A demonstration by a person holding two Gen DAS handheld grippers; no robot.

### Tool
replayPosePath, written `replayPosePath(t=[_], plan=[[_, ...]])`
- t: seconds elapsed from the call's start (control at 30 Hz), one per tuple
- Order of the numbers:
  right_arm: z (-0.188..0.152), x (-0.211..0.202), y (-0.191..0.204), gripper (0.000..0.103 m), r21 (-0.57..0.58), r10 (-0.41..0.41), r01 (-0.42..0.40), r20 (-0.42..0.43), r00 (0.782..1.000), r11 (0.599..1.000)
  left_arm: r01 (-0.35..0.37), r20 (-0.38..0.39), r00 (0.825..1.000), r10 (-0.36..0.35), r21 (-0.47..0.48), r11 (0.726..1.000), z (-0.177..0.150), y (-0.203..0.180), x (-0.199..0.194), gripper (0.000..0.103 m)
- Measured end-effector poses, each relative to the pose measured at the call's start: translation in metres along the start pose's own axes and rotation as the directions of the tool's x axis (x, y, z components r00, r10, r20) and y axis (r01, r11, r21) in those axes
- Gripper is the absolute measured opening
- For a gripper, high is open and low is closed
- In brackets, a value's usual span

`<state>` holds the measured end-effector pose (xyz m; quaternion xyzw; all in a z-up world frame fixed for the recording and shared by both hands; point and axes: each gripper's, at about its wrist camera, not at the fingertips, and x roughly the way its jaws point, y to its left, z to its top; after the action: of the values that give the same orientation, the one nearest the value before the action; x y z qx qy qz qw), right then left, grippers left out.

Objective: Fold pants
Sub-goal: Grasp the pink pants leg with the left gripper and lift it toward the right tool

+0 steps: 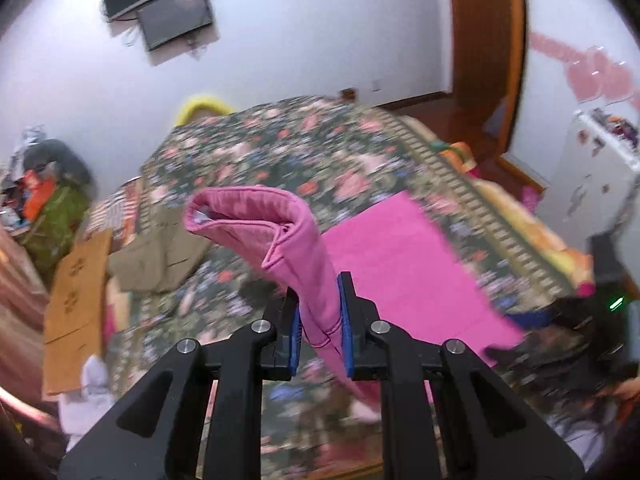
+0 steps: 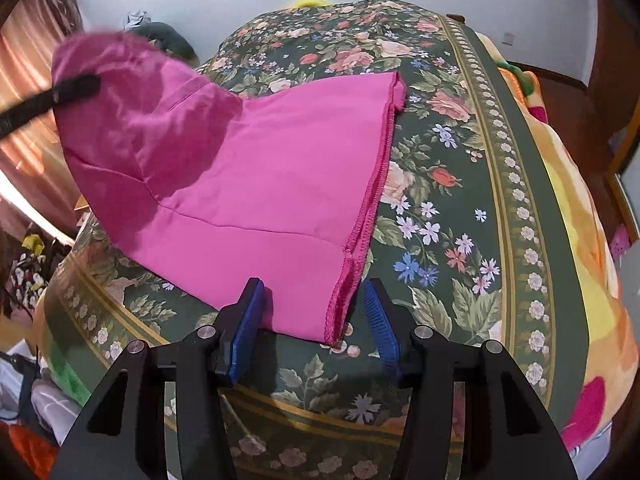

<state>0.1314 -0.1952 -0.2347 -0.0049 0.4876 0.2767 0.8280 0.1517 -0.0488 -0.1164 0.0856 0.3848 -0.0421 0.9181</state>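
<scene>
The pink pants (image 2: 256, 176) lie partly spread on the floral bed cover (image 2: 460, 184). My left gripper (image 1: 320, 320) is shut on the waist end of the pants (image 1: 304, 248) and holds it lifted above the bed; that lifted end and the left gripper's black finger (image 2: 64, 92) show at the left of the right wrist view. My right gripper (image 2: 316, 312) is open, its blue pads either side of the near hem corner of the pants, low over the bed. I cannot tell whether the pads touch the cloth.
A folded khaki garment (image 1: 160, 252) and a brown cardboard piece (image 1: 76, 300) lie on the bed's left side. Clutter sits beyond the left edge (image 1: 48, 200). A white cabinet (image 1: 592, 184) and wooden door frame (image 1: 488, 60) stand to the right.
</scene>
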Motion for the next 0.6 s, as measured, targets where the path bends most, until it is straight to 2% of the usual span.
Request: replayPosePath(t=[0.17, 0.23, 0.3, 0.47, 0.6], plan=[[-0.002, -0.004, -0.004, 0.048, 0.009, 0.004, -0.004, 0.001, 1.0, 1.0, 0.177, -0.056, 0.983, -0.176, -0.001, 0.984, 0.019, -0.031, 0.012, 0.015], [-0.004, -0.005, -0.006, 0.048, 0.017, 0.008, -0.008, 0.004, 1.0, 1.0, 0.25, -0.109, 0.962, -0.25, -0.021, 0.968, 0.02, -0.041, 0.024, 0.015], [-0.005, -0.006, -0.007, 0.048, 0.027, 0.01, -0.01, 0.008, 1.0, 1.0, 0.316, -0.165, 0.932, -0.322, -0.064, 0.947, 0.02, -0.047, 0.038, 0.015], [-0.008, -0.012, -0.011, 0.048, 0.047, 0.005, -0.006, 0.013, 1.0, 0.999, 0.38, -0.24, 0.886, -0.396, -0.111, 0.918, 0.01, -0.063, 0.062, 0.015], [-0.01, -0.018, -0.014, 0.048, 0.059, -0.003, 0.002, 0.018, 1.0, 0.998, 0.38, -0.276, 0.88, -0.385, -0.075, 0.922, -0.001, -0.078, 0.068, 0.015]])
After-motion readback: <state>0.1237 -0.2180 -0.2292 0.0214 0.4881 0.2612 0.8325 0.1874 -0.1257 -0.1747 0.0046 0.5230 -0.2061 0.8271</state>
